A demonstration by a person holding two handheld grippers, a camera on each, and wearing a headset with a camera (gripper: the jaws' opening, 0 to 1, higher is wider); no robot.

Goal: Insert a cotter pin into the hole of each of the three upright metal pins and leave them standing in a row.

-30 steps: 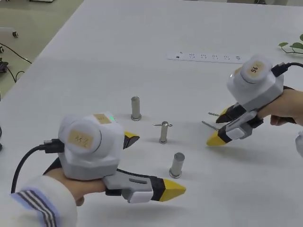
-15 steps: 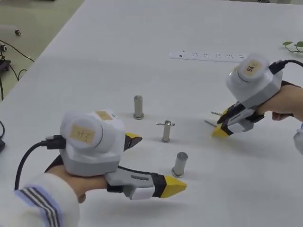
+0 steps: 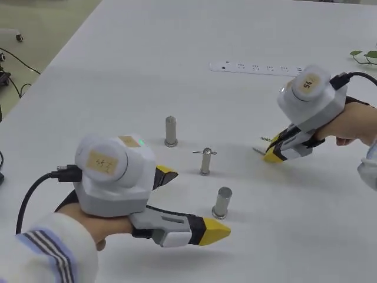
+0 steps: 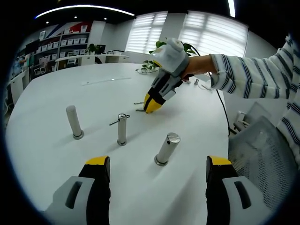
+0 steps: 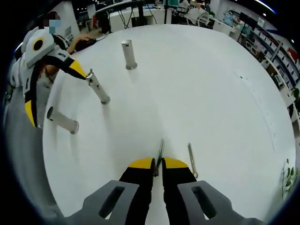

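Three upright metal pins stand in a row on the white table: far pin [image 3: 171, 131], middle pin [image 3: 205, 161] with a cotter pin through its top, near pin [image 3: 222, 202]. My left gripper [image 3: 191, 203] is open and low, its jaws on either side of the near pin [image 4: 168, 147] but short of it. My right gripper [image 3: 273, 155] is down on the table at the right, jaws shut on a loose cotter pin [image 5: 160, 152] that lies flat. A second loose cotter pin [image 5: 191, 160] lies just beside it.
A white power strip [image 3: 253, 68] lies at the back of the table. Green plant leaves [image 3: 368, 56] show at the far right edge. The table's left edge [image 3: 53, 65] drops to the floor, where cables lie.
My right gripper has dropped to the table surface and closed its jaws on a loose cotter pin. The left gripper has stayed where it was, open.
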